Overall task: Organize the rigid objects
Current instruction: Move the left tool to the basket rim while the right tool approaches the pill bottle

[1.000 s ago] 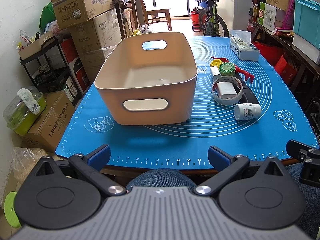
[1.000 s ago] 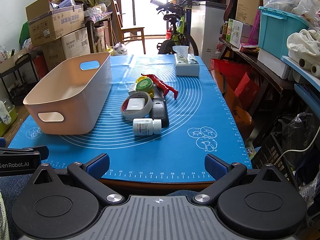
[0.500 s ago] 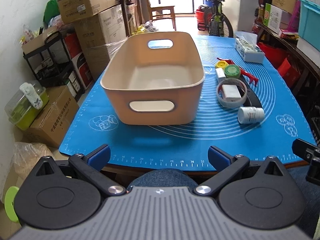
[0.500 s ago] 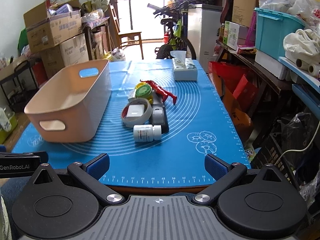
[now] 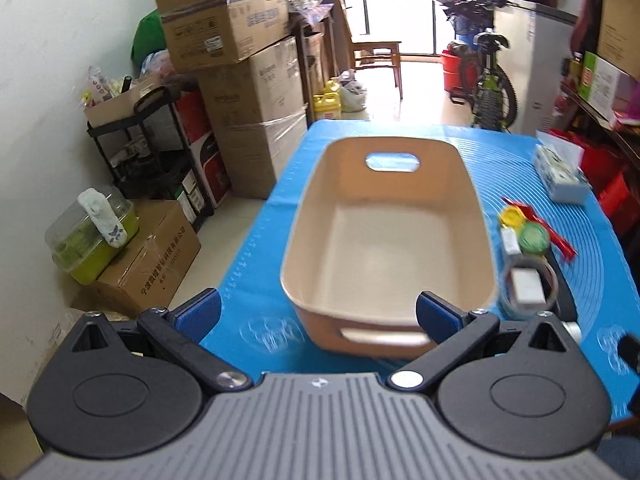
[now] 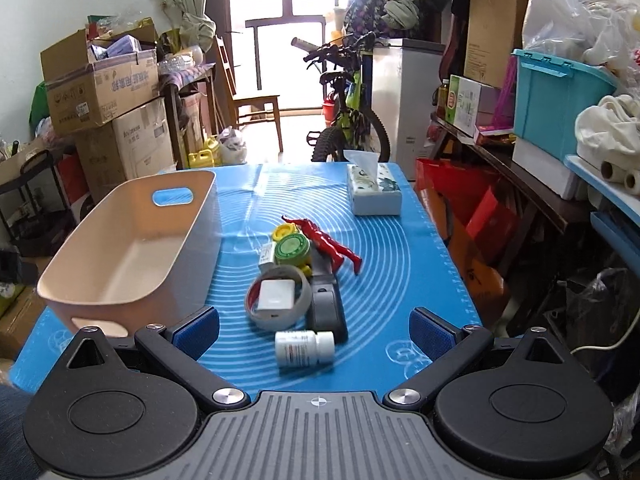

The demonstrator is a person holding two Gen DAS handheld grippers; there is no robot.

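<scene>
Holding both grippers with fingers wide apart, gripping nothing: left gripper [image 5: 318,314], right gripper [image 6: 314,330]. Hovering over the blue mat [image 6: 400,280] on the bench. Lying on its side just ahead, between the right fingers [image 6: 198,332]: a white pill bottle [image 6: 304,348]. Sitting beyond it: a tape roll [image 6: 278,300] ringed around a white charger [image 6: 276,294], touching a black device [image 6: 326,308]. Farther on: a green-lidded jar [image 6: 292,250], a yellow cap [image 6: 282,233], a red figure [image 6: 324,244]. Standing ahead of the left fingers [image 5: 200,314]: an empty beige bin [image 5: 388,236]. Farthest, right of the fingers: a tissue box [image 6: 374,194].
</scene>
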